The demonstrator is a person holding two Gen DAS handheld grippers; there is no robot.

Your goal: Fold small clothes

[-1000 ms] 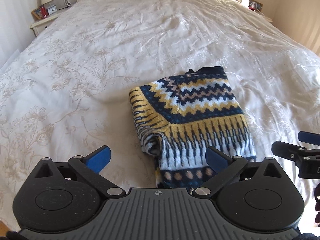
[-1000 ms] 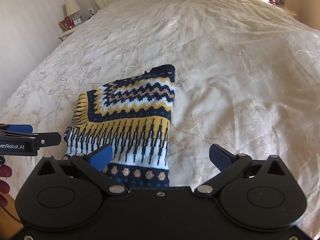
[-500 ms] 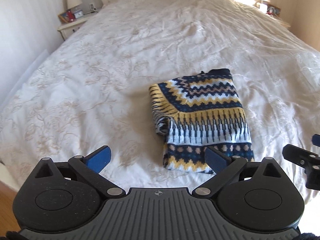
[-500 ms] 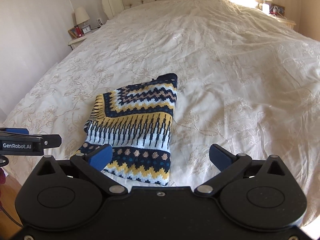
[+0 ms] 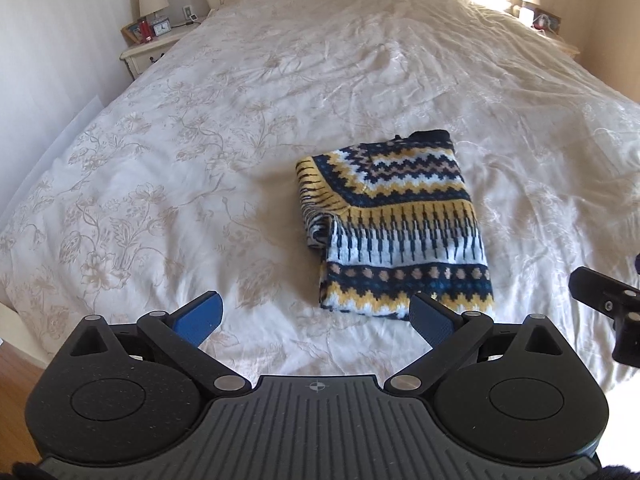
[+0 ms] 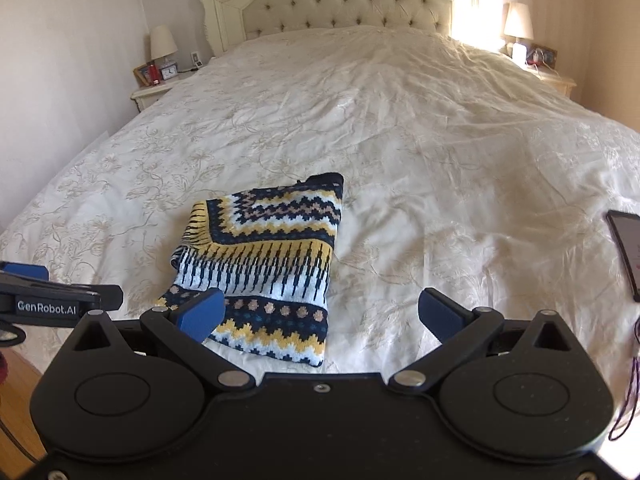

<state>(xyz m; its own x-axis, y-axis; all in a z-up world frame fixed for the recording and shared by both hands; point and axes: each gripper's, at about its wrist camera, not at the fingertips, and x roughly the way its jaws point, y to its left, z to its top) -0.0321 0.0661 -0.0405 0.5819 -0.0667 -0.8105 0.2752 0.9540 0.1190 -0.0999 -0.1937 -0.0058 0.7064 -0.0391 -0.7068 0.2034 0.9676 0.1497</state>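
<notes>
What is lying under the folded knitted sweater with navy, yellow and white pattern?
The folded knitted sweater lies directly on the cream floral bedspread, visible all around it. Whatever lies between its own folded layers is covered and cannot be seen.
</notes>
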